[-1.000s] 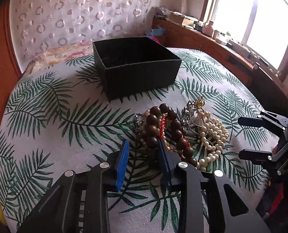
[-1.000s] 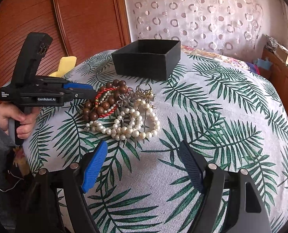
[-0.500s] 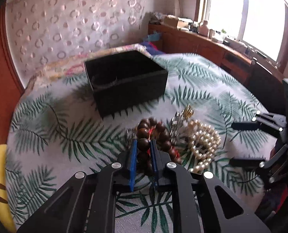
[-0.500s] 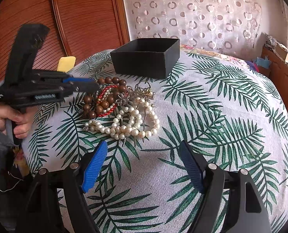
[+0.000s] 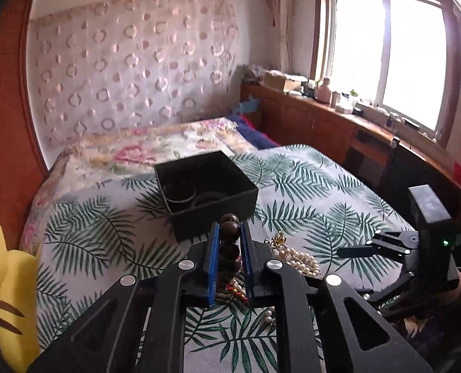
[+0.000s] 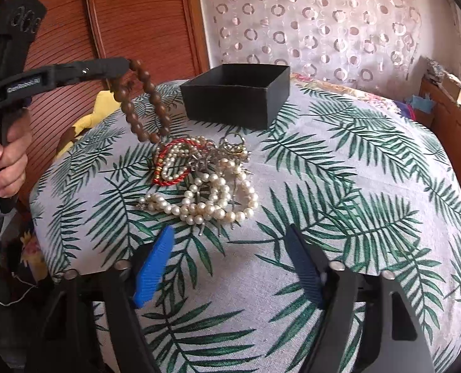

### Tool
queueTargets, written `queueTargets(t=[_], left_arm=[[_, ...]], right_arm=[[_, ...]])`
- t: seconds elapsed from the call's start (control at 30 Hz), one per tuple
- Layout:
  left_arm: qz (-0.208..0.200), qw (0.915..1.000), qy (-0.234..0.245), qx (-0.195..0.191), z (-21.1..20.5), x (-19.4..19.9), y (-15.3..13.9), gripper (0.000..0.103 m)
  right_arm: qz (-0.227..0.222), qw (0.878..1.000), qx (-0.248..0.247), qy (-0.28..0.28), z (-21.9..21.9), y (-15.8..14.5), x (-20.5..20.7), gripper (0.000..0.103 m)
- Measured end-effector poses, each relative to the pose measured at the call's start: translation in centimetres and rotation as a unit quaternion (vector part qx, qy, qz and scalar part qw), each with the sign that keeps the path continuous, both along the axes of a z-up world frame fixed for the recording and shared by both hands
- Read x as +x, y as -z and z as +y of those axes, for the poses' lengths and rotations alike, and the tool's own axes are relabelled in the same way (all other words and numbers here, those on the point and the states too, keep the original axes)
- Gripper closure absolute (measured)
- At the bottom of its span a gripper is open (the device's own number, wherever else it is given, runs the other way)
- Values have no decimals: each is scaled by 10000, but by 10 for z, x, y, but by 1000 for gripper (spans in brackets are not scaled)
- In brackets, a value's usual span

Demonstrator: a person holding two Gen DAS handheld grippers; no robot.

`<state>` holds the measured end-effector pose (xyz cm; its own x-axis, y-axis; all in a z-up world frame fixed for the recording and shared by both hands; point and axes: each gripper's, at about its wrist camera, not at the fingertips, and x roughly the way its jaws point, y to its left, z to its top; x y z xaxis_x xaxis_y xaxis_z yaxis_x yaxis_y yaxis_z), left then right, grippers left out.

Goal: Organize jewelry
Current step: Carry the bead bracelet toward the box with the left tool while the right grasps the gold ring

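My left gripper (image 5: 230,233) is shut on a brown wooden bead bracelet (image 5: 229,242), which hangs from it in a loop above the table in the right wrist view (image 6: 143,105). An open black box (image 5: 205,192) stands beyond it, also in the right wrist view (image 6: 236,96). A heap of pearl strands (image 6: 208,195), a red cord bracelet (image 6: 171,161) and silver pieces (image 6: 230,149) lies on the palm-leaf cloth. My right gripper (image 6: 230,258) hovers just in front of the pearls, its jaws closing with nothing between them.
A round table with palm-leaf cloth (image 6: 355,186) carries everything. A yellow plush toy (image 5: 6,279) lies at the left edge. A person's hand (image 6: 6,161) grips the left tool. A floral bed (image 5: 137,149) and a wooden cabinet (image 5: 323,124) stand behind.
The left gripper closed on the brown bead bracelet and lifted it off the heap. The right gripper stayed in place and its jaws narrowed a little.
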<state>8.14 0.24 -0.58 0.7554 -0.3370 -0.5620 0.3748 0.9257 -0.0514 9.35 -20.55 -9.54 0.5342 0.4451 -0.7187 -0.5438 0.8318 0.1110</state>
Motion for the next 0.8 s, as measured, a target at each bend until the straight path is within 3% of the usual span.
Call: queueTargets(t=[0.2, 0.57, 0.8], left_arm=[[-52, 9996, -124, -231, 15, -12, -2, 91], [21, 9986, -303, -421, 33, -18, 7, 91], [38, 9986, -305, -423, 35, -19, 10, 91]], right_arm=[[-55, 9998, 69, -183, 10, -11, 20, 50], [105, 9998, 67, -158, 28, -9, 77, 58], [138, 9998, 31, -161, 40, -4, 82, 72]])
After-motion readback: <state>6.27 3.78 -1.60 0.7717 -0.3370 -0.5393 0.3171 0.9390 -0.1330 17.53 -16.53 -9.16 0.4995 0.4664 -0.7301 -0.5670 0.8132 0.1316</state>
